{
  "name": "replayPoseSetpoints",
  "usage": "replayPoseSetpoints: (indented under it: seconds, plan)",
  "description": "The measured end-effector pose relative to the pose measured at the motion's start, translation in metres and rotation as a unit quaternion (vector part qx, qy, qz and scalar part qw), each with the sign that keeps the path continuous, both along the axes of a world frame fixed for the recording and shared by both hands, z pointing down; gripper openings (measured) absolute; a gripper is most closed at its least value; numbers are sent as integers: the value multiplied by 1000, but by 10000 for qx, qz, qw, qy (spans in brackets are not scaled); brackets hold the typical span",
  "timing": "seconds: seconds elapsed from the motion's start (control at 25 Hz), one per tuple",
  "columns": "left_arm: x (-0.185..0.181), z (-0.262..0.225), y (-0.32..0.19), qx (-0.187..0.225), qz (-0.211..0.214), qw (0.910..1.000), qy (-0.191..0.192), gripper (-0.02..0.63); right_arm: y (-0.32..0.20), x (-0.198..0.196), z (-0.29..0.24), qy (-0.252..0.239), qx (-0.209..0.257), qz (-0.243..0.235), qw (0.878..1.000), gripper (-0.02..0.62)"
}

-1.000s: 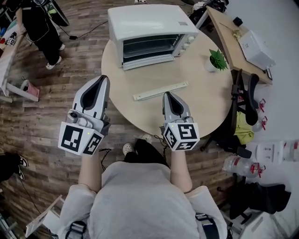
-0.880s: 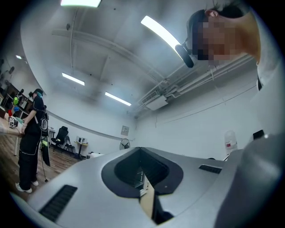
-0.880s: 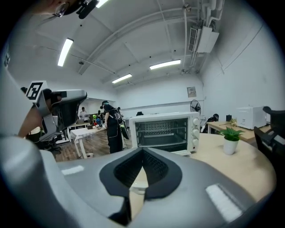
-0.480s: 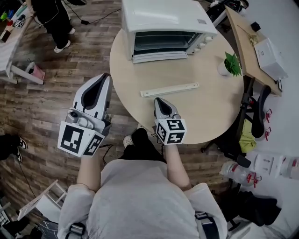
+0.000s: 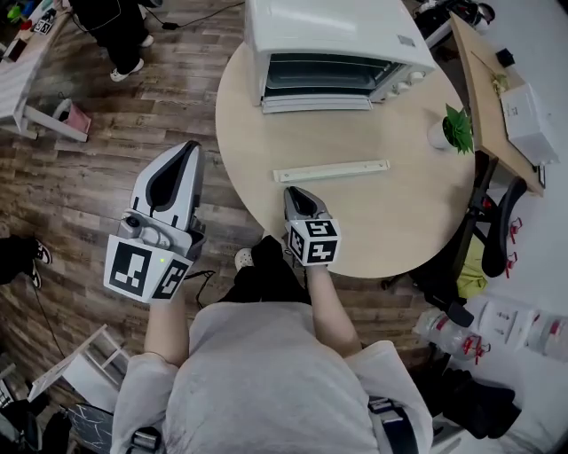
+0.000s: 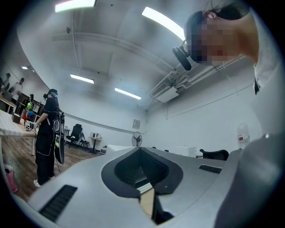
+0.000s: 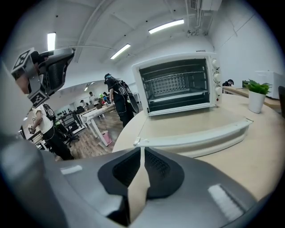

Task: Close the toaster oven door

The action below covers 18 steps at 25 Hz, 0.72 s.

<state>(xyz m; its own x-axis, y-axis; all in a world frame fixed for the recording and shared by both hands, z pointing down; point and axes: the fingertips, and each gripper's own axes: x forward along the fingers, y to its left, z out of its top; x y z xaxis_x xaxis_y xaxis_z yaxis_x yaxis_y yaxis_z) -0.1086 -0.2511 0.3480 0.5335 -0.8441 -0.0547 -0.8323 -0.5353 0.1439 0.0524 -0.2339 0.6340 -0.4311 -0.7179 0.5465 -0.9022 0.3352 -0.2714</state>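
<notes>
Toaster oven (image 5: pixel 337 35) on round table (image 5: pixel 399 213), door (image 5: pixel 317 104) down, right gripper (image 5: pixel 293 191) near white strip (image 5: pixel 331 170) — jaws just opening, narrow gap, empty, left gripper (image 5: pixel 186 146) off-table — closed, empty

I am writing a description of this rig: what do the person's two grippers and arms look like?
Both the left gripper and the right gripper have tapered silver-grey shells with black insides. Each carries a cube of black-and-white square markers at the rear. The person wears a light grey short-sleeved shirt.

White strip (image 5: pixel 330 170) flat on round table (image 5: pixel 399 217); potted plant (image 5: pixel 454 127) near right edge; bystander (image 5: pixel 117 25) beyond.
</notes>
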Motion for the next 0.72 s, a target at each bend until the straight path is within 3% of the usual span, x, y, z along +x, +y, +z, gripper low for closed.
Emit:
replayPoseSetpoints:
  seconds: [0.4,0.72]
  plan:
    - [-13,13,-4,-170,-243,9995,-68,8,-15,1,27,274,-136,139,9994,107]
    - [-22,21,-5,-280,-388,9988,-128,8,-27,-5,33,443,-75,164,9989,120]
